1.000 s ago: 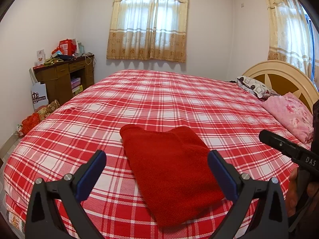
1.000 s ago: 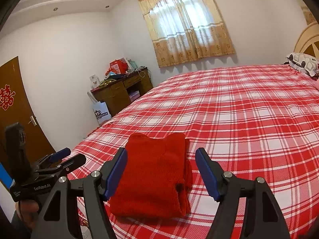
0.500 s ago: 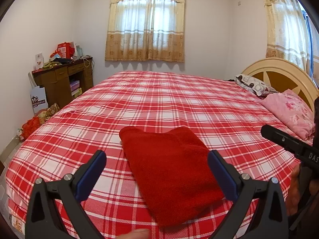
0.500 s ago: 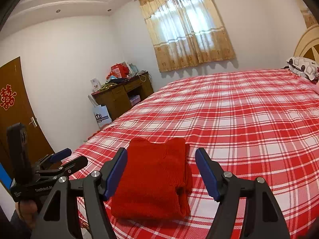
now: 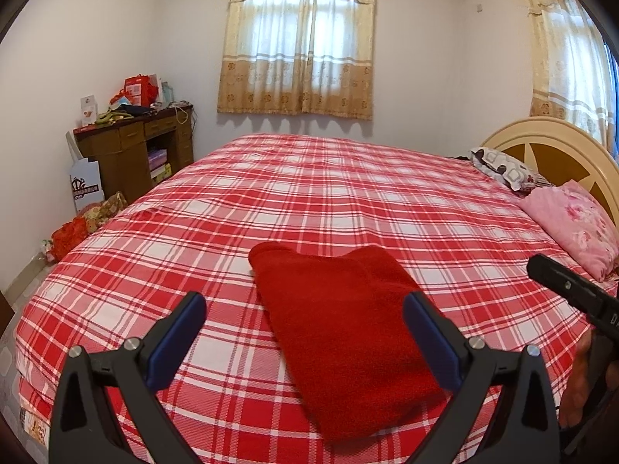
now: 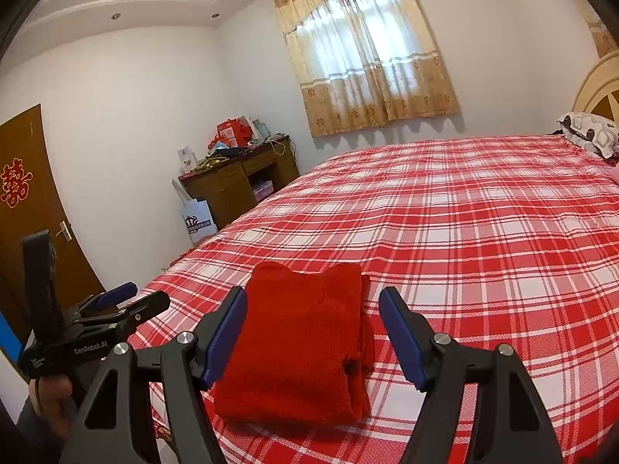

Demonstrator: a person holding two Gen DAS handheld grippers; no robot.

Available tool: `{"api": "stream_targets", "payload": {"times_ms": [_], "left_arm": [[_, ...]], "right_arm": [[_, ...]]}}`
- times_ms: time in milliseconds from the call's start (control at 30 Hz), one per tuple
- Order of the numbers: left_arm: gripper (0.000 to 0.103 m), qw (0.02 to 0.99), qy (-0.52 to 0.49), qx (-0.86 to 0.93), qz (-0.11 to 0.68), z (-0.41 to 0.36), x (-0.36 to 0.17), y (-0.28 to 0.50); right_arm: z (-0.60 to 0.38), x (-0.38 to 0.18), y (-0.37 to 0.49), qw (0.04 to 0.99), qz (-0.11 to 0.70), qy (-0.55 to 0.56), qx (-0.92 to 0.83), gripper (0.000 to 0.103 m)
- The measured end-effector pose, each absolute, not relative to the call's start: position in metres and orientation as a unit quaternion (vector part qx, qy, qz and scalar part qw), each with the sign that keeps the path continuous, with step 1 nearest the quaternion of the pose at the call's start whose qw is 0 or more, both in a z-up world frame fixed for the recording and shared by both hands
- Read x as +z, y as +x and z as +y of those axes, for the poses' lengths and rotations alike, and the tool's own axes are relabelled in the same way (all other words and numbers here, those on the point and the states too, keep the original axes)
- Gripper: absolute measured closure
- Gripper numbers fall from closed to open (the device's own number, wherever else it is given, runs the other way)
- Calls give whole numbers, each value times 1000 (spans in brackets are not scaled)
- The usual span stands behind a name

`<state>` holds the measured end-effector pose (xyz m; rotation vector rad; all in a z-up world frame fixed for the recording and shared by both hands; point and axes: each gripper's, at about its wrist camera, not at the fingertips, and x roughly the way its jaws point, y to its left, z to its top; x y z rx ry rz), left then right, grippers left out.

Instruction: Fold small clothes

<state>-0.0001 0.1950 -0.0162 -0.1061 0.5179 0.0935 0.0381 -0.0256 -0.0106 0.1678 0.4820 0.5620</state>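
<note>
My left gripper (image 5: 303, 326) stands with its blue-padded jaws spread wide and holding nothing, raised above the near edge of the bed, and my right gripper (image 6: 312, 324) is the same, jaws wide apart and empty. Between and just beyond both sets of fingers lies the folded red fleecy garment (image 5: 340, 332), a thick rectangular bundle resting flat on the red-and-white plaid bedspread (image 5: 348, 201) close to the bed's near edge; from the right wrist view its stacked layers show along the right side (image 6: 301, 340), touched by neither gripper. In that same view my left gripper appears low at the left, held off the side of the bed. Past the garment the plaid cover stretches smooth across the wide bed. Toward the far right a pink floral pillow (image 5: 576, 224) and a grey-and-white patterned pillow (image 5: 503, 166) lie against the cream curved headboard (image 5: 549, 135). On the far left a dark wooden desk (image 5: 131, 147) piled with red boxes stands by the wall, a white paper bag (image 5: 87, 187) leaning at its side, and beige patterned curtains (image 5: 298, 38) hang over the window beyond
</note>
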Motion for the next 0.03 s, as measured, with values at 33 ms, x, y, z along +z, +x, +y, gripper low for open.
{"api": "stream_targets", "payload": {"times_ms": [33], "left_arm": [[0,965,-49,50,254,196,-17,0]], "right_arm": [[-26,-11,38,929,236,82,274,32]]}}
